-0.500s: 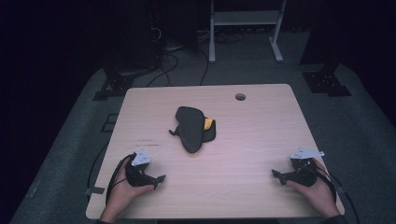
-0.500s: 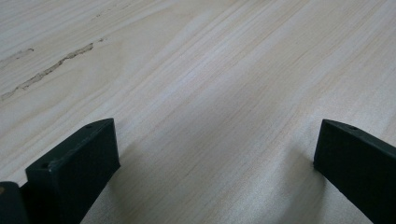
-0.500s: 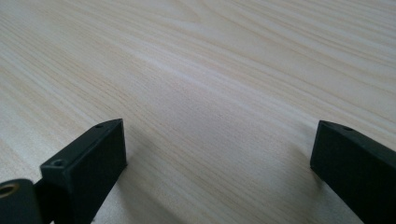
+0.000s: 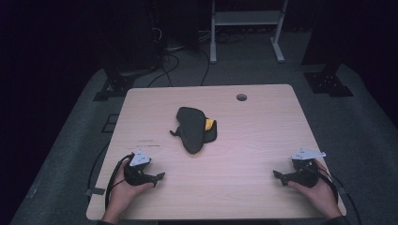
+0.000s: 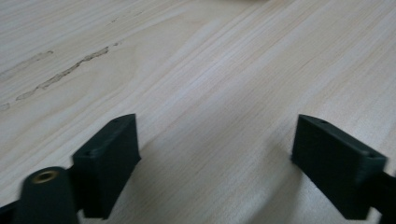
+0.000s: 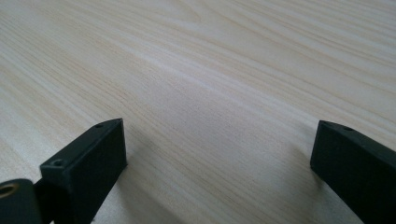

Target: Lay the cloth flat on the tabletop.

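Pale wood surface (image 4: 244, 154): black pouch (image 4: 192, 129) lain mid-surface, untouched. Left gripper (image 4: 157, 177), right gripper (image 4: 277, 175) rested near edge, jaws wide, empty. Pouch best approached low, from both sides.

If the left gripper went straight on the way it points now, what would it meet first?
Probably nothing close: the left gripper points right along the bare table, passing in front of the black pouch. Far across lies the right gripper.

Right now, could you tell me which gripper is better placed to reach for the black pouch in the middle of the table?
Left, probably. The left gripper lies nearer the black pouch, with bare table between them. The right gripper sits farther off at the table's right edge. Both are open and hold nothing.
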